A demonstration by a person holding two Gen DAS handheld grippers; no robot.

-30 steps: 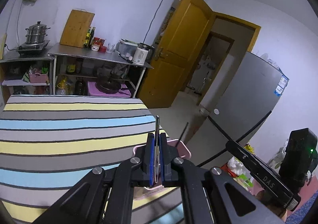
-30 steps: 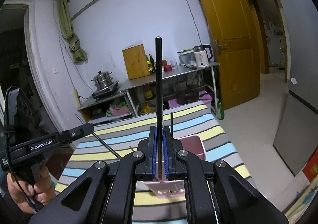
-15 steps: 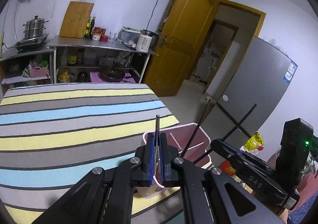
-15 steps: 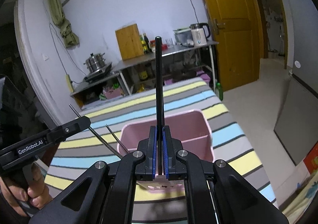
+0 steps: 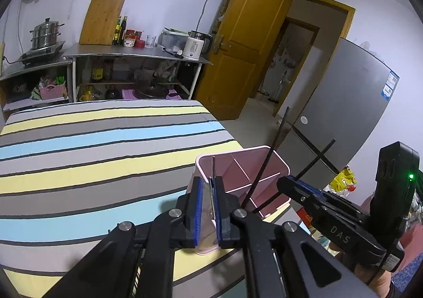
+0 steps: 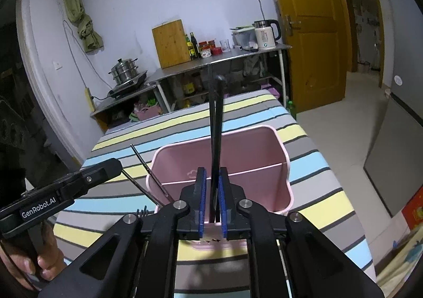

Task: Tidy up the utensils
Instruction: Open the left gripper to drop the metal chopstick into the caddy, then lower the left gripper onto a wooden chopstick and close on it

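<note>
Two sets of chopsticks, black (image 6: pixel 215 123) and metal (image 5: pixel 212 181), are seen released into the pink holder (image 6: pixel 277 155) on the counter (image 5: pixel 79 144), both jaws parted, sorting seemingly near done.

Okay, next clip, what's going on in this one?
A person with a handheld gripper in each hand is dropping utensils into a pink divided holder at the edge of a striped table. The right gripper has two black chopsticks between its parted pads, pointing over the holder. The left gripper, also parted, has thin metal chopsticks between its pads, above the holder's near corner. Neither pair looks fully seated in the holder yet.
</note>
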